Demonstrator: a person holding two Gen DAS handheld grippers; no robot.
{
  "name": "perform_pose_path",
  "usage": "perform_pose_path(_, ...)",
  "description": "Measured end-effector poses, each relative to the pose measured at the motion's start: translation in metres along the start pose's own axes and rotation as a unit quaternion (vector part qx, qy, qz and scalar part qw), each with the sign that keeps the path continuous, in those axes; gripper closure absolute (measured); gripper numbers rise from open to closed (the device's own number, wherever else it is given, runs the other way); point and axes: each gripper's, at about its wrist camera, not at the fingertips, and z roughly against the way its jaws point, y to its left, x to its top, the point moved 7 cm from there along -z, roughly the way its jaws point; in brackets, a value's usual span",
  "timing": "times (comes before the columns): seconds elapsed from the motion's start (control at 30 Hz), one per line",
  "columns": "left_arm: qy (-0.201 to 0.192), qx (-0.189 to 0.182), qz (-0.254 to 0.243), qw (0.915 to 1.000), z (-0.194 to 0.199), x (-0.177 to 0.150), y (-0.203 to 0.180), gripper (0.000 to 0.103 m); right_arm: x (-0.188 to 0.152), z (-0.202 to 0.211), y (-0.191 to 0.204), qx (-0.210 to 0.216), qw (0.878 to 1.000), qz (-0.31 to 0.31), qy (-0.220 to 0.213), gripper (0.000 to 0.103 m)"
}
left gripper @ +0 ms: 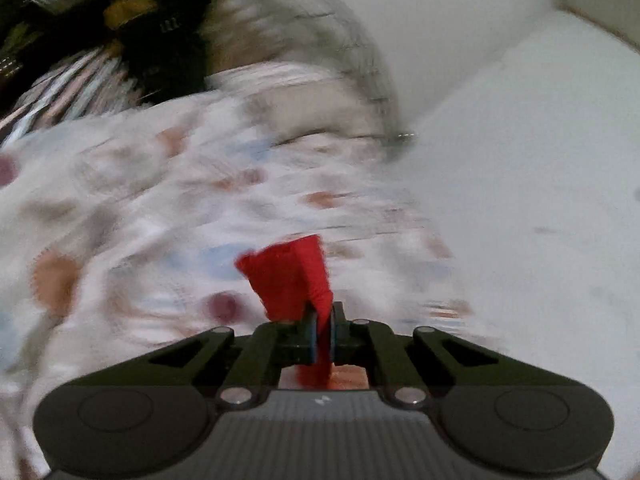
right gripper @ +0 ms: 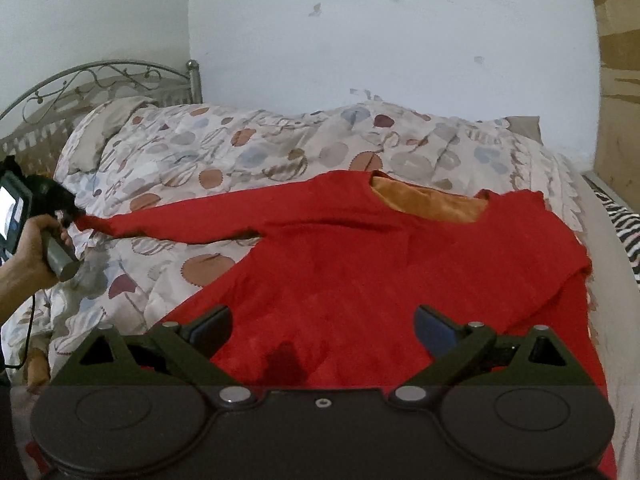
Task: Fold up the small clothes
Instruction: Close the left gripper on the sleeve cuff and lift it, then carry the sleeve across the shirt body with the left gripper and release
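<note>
A red long-sleeved top (right gripper: pixel 352 264) with an orange inner lining at the neck (right gripper: pixel 432 200) lies spread on the patterned duvet (right gripper: pixel 224 148). My left gripper (left gripper: pixel 324 320) is shut on the cuff of its left sleeve (left gripper: pixel 292 276); the left wrist view is motion-blurred. In the right wrist view the left gripper (right gripper: pixel 72 212) holds that sleeve stretched out to the left. My right gripper (right gripper: pixel 324 328) is open and empty, hovering over the lower body of the top.
A metal headboard (right gripper: pixel 100 76) and a pillow (right gripper: pixel 108 120) stand at the back left. A white wall (right gripper: pixel 380 40) runs behind the bed. A zebra-striped cloth (right gripper: pixel 624 228) lies at the right edge.
</note>
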Motion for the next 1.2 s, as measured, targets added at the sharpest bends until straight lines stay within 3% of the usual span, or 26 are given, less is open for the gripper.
perform_pose_path(0.07, -0.009, -0.066, -0.027, 0.9974, 0.016, -0.002, -0.034, 0.099, 0.000, 0.008, -0.002, -0.011, 1.000, 0.001, -0.011, 0.005)
perform_pose_path(0.17, -0.007, -0.178, -0.079, 0.9809, 0.044, -0.014, -0.090, 0.099, -0.003, 0.023, -0.006, -0.024, 0.999, 0.003, -0.023, 0.005)
perform_pose_path(0.23, 0.006, -0.255, -0.134, 0.9575, 0.068, -0.031, -0.130, 0.099, -0.004, 0.037, -0.013, -0.042, 0.999, 0.007, -0.034, 0.005)
perform_pose_path(0.3, 0.021, -0.329, -0.191, 0.9248, 0.096, -0.054, -0.166, 0.099, -0.005, 0.052, -0.023, -0.064, 0.997, 0.005, -0.047, 0.005)
perform_pose_path(0.5, 0.096, -0.448, -0.288, 0.8410, 0.165, -0.134, -0.209, 0.099, -0.015, 0.085, -0.062, -0.131, 0.988, -0.035, -0.070, 0.005)
perform_pose_path(0.67, 0.167, -0.496, -0.366, 0.7696, 0.209, -0.210, -0.202, 0.099, -0.036, 0.109, -0.100, -0.207, 0.975, -0.055, -0.063, 0.006)
perform_pose_path(0.8, 0.205, -0.506, -0.426, 0.7214, 0.226, -0.252, -0.189, 0.099, -0.056, 0.125, -0.127, -0.246, 0.964, -0.091, -0.052, 0.006)
perform_pose_path(0.93, 0.236, -0.503, -0.438, 0.7065, 0.232, -0.273, -0.180, 0.099, -0.069, 0.135, -0.139, -0.258, 0.958, -0.116, -0.050, 0.006)
perform_pose_path(1.0, 0.241, -0.504, -0.454, 0.6939, 0.236, -0.280, -0.175, 0.099, -0.073, 0.136, -0.139, -0.259, 0.958, -0.117, -0.049, 0.006)
perform_pose_path(1.1, 0.259, -0.506, -0.480, 0.6680, 0.248, -0.288, -0.169, 0.099, -0.075, 0.140, -0.135, -0.256, 0.959, -0.109, -0.050, 0.006)
perform_pose_path(1.2, 0.286, -0.501, -0.493, 0.6516, 0.251, -0.297, -0.162, 0.098, -0.072, 0.141, -0.127, -0.252, 0.961, -0.101, -0.054, 0.005)
